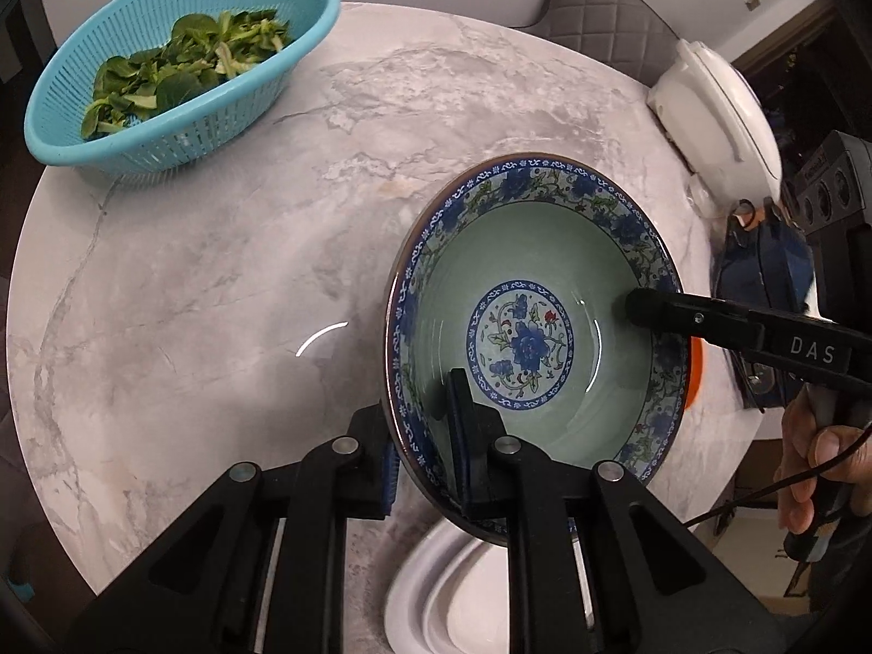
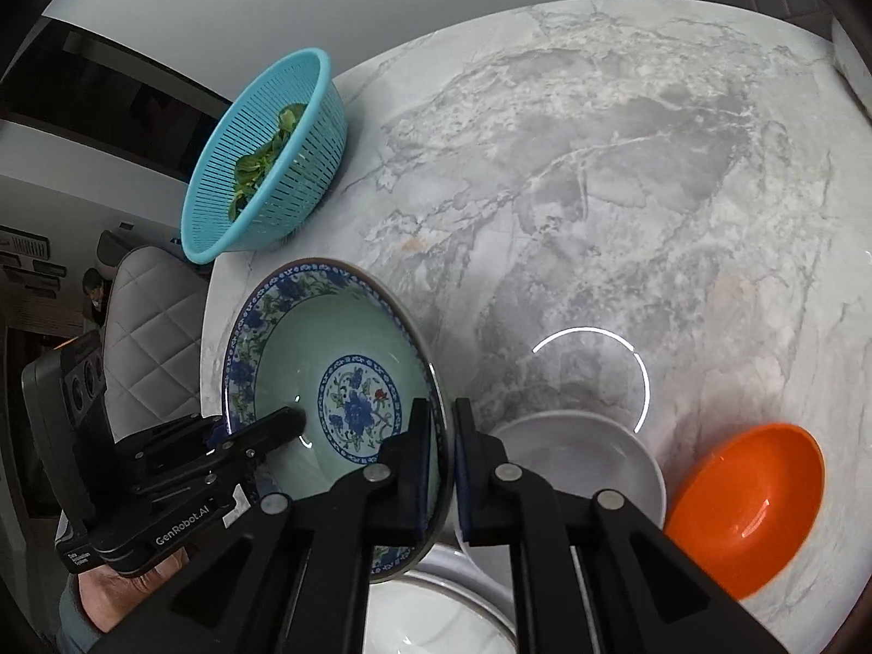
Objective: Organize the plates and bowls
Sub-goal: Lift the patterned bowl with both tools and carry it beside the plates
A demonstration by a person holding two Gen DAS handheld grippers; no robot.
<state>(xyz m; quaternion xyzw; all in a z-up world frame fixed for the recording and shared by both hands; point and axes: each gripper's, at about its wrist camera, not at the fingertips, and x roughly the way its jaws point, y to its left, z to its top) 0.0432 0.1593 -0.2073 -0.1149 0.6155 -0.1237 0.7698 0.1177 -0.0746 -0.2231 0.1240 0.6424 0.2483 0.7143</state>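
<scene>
A large bowl (image 1: 523,343) (image 2: 354,409), pale green inside with a blue flower band and centre motif, hangs above the marble table (image 1: 218,272), held by both grippers. My left gripper (image 1: 422,452) (image 2: 256,428) is shut on the bowl's near-left rim, one finger inside and one outside. On the opposite rim my right gripper (image 2: 444,463) (image 1: 662,316) is shut the same way. The bowl tilts a little in the right wrist view. Below it lie a white plate (image 1: 452,599) (image 2: 436,616), a white bowl (image 2: 588,452) and an orange bowl (image 2: 746,501).
A turquoise colander (image 1: 180,65) (image 2: 267,158) of green leaves stands at the table's far left edge. A white appliance (image 1: 725,114) sits at the right edge, and a padded chair (image 1: 599,16) stands behind. A person's hand (image 1: 817,463) holds the right gripper's handle.
</scene>
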